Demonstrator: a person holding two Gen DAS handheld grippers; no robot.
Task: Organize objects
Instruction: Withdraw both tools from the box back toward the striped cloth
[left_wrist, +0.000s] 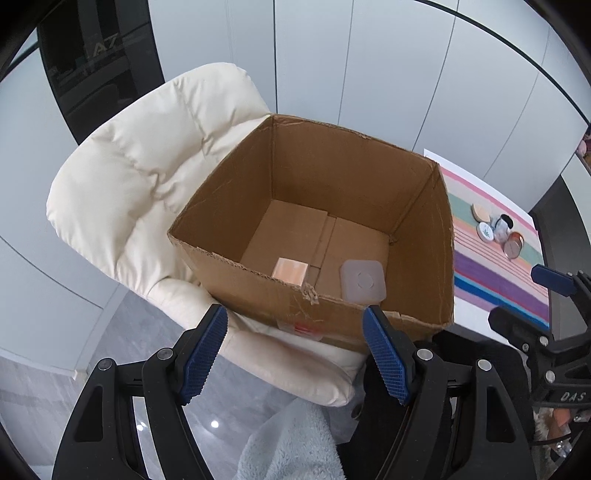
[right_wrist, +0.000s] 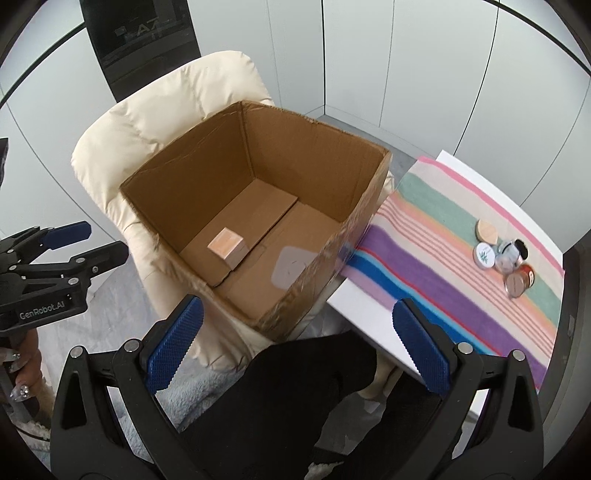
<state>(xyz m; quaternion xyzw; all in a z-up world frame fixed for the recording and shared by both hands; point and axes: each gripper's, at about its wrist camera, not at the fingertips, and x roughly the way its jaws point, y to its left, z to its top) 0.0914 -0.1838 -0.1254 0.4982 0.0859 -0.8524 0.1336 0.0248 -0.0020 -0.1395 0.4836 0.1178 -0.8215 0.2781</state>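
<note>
A cream padded chair (left_wrist: 147, 177) stands at the far left, and the cardboard box (left_wrist: 424, 229) that serves as the landmark sits on its seat, open at the top. The left gripper (left_wrist: 295, 354) hangs over the near wall of the box, jaws apart with nothing between the blue pads. In the right wrist view this same tool shows to the left of the box, gripped by a hand (right_wrist: 22, 365) at the frame edge.

Inside the box, on the floor flaps, a small peach-topped carton (left_wrist: 290, 271) lies toward the near left corner, and a pale square lidded container (left_wrist: 363, 282) lies to its right, close to the near wall.

The right gripper (right_wrist: 299, 343) hovers near the box's near right corner, jaws spread wide and empty, above dark clothing on the person's lap.

Right of the box, touching its side, runs a white bench (right_wrist: 362, 314) covered by a striped cloth (right_wrist: 443, 258). On the cloth, well away from the box, is a tight cluster of small items: a wooden disc (right_wrist: 487, 230), a white round tin (right_wrist: 484, 255), a clear jar with a black lid (right_wrist: 511, 254) and a copper-lidded jar (right_wrist: 519, 282).
</note>
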